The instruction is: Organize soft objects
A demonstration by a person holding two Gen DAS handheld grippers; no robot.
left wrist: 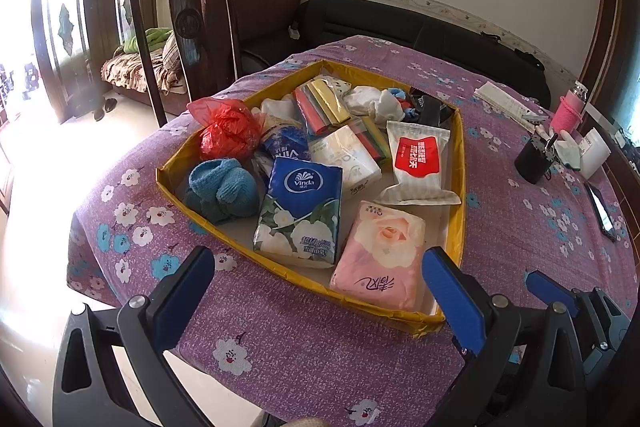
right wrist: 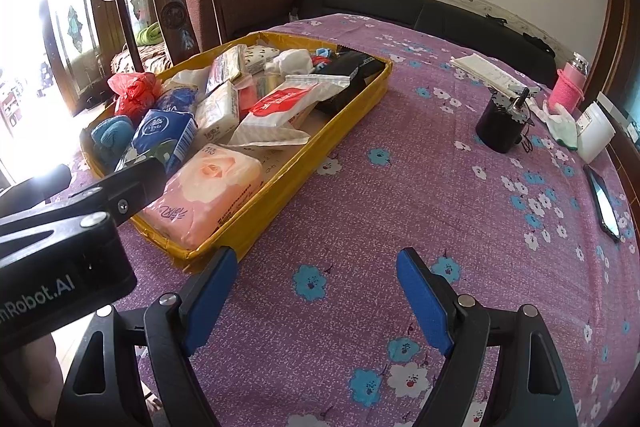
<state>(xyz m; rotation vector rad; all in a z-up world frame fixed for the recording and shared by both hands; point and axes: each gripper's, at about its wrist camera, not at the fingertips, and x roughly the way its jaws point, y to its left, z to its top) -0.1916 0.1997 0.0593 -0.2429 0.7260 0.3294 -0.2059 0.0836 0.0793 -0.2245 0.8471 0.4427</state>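
A yellow cardboard tray on the purple flowered tablecloth holds soft things: a pink rose tissue pack, a blue Vinda tissue pack, a white wet-wipe pack with a red label, a white tissue pack, blue knitted socks and a red plastic bag. My left gripper is open and empty just before the tray's near edge. My right gripper is open and empty over bare cloth right of the tray.
At the table's right stand a black cylinder, a pink bottle, a white container, folded paper and a phone. A dark wooden chair stands behind the table's left side, sofas beyond.
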